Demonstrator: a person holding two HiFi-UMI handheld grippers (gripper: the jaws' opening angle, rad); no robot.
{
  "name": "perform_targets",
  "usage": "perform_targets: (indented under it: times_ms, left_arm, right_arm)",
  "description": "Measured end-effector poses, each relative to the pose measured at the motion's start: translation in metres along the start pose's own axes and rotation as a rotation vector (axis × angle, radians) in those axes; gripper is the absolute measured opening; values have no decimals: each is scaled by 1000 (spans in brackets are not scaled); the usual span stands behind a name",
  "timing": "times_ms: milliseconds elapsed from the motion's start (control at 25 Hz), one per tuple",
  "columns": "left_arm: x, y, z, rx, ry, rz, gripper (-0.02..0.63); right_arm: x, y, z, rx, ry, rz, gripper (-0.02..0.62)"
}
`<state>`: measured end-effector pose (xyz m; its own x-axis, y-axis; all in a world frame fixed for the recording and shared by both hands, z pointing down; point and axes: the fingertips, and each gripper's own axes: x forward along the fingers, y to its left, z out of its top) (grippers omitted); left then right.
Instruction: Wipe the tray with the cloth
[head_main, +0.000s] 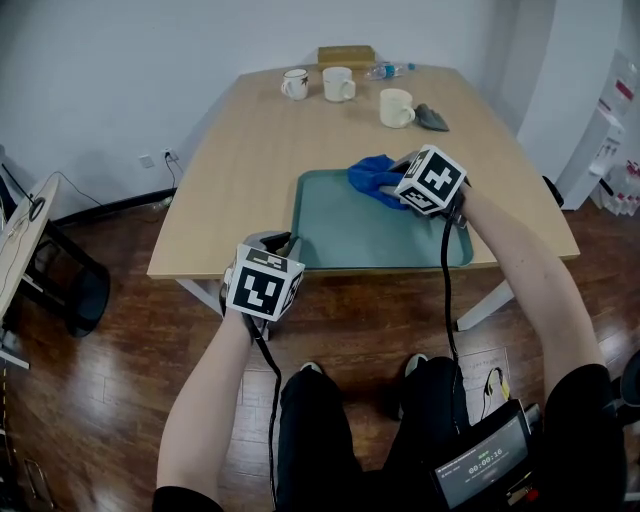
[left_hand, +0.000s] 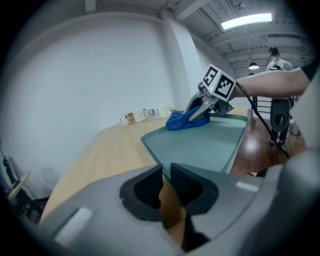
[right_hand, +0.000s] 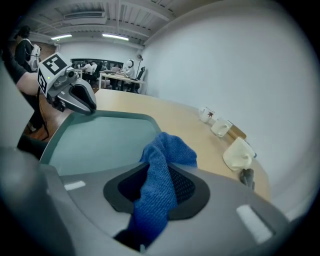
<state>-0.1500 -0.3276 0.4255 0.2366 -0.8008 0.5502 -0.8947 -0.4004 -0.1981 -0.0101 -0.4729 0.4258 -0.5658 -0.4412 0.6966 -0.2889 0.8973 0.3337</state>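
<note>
A teal tray (head_main: 350, 245) lies near the front edge of the wooden table (head_main: 250, 160). My right gripper (head_main: 393, 181) is shut on a blue cloth (head_main: 372, 174), which rests at the tray's far rim. In the right gripper view the cloth (right_hand: 161, 167) is pinched between the pads and bunches out ahead of them over the tray (right_hand: 95, 142). My left gripper (head_main: 283, 243) sits at the table's front edge beside the tray's near left corner. Its jaws are shut with nothing seen between them (left_hand: 166, 173). The left gripper view shows the tray (left_hand: 205, 145) and the cloth (left_hand: 181, 121) under the right gripper (left_hand: 199, 111).
At the far end of the table stand three mugs (head_main: 294, 84) (head_main: 338, 84) (head_main: 396, 107), a grey rag (head_main: 433, 118), a wooden box (head_main: 346, 56) and a lying bottle (head_main: 388, 70). A dark chair (head_main: 75, 285) stands on the floor to the left.
</note>
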Motion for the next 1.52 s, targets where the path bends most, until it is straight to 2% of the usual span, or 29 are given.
perform_targets:
  times_ms: [480, 680, 800, 960, 1280, 1400, 1520]
  left_arm:
    - [2, 2, -2, 2, 2, 18, 52]
    - [1, 1, -2, 6, 0, 25, 52]
    - [1, 0, -2, 11, 2, 21, 51]
    - [0, 0, -1, 10, -3, 19, 51]
    - [-4, -1, 1, 18, -21, 16, 49]
    - [-5, 1, 3, 17, -30, 14, 49]
    - [-5, 4, 3, 11, -27, 14, 51]
  right_arm:
    - [-53, 85, -20, -55, -33, 90, 100]
    - [-76, 128, -21, -117, -39, 174, 100]
    - [-83, 138, -20, -143, -37, 200, 100]
    - [-75, 115, -22, -120, -22, 154, 100]
    - [-40, 1, -50, -58, 93, -91, 100]
    - [-31, -24, -48, -37, 92, -114, 98]
    - [-24, -28, -40, -47, 76, -115, 98]
